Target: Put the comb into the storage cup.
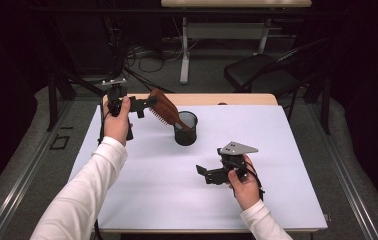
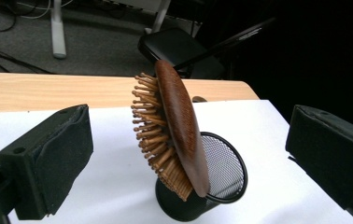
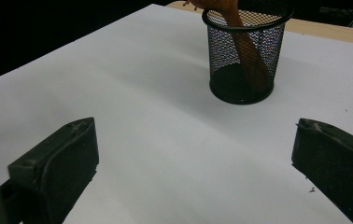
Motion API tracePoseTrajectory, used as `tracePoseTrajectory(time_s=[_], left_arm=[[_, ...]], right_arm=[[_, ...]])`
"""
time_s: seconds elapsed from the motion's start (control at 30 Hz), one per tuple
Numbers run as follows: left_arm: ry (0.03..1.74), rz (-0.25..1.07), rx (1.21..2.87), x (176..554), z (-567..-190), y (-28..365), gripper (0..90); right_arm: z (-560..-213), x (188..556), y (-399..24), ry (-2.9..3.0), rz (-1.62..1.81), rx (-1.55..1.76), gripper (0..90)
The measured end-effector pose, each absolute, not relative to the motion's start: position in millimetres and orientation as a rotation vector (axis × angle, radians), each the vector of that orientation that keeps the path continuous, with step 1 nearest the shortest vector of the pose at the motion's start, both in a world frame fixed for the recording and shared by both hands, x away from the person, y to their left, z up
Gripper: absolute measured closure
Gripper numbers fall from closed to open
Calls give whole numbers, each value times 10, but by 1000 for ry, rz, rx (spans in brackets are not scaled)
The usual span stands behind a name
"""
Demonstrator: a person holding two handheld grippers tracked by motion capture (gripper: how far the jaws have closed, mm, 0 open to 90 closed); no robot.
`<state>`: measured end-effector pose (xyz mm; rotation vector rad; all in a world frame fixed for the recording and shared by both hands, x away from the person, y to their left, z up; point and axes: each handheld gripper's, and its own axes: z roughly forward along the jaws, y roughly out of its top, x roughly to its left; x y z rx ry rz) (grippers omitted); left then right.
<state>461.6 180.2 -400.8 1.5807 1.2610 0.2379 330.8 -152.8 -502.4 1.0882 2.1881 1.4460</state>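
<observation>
We're watching the hairbrush (image 2: 177, 130) leaning handle-down in the mesh cup (image 1: 185, 128), mid-table. Left gripper (image 2: 186, 154) jaws apart around it, w/o contact; right gripper (image 1: 203, 171) apart too, idle. Bumping it is probably risking tipping the cup.

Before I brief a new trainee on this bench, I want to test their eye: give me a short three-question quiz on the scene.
1. True or false: the wooden hairbrush lies flat on the table.
2. Which end of the brush sits inside the black mesh cup? A handle, B bristle head.
3. Are the left gripper and right gripper open or shut?

Key: 1 false, it stands tilted in the cup. 2 A. 3 Both open, holding nothing.
</observation>
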Motion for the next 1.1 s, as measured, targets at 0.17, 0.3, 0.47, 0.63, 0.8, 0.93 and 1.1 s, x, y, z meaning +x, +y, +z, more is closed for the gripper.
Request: tracePoseTrajectory(time_s=[0.17, 0.3, 0.47, 0.63, 0.8, 0.93, 1.1], left_arm=[[1238, 261, 1622, 4571, -3985, 1796, 15], [1233, 271, 1645, 4551, -3977, 1805, 25], [1217, 276, 1669, 4509, -3969, 1802, 27], [1194, 295, 1713, 4444, -3974, 1790, 27], [1175, 293, 1737, 4371, -4001, 1808, 26], [1162, 279, 1746, 4313, -4034, 1831, 27], [1141, 265, 1754, 4226, -4078, 1851, 27]], right_arm=[[-5027, 3308, -1521, 2188, 1447, 1087, 4], [-5028, 3305, -1517, 2191, 1444, 1087, 4], [-5028, 3310, -1524, 2189, 1444, 1088, 4], [-5027, 3309, -1526, 2190, 1444, 1089, 4], [-5026, 3310, -1530, 2188, 1444, 1090, 4], [-5027, 3310, -1526, 2189, 1444, 1090, 4], [-5026, 3312, -1529, 2188, 1443, 1092, 4]])
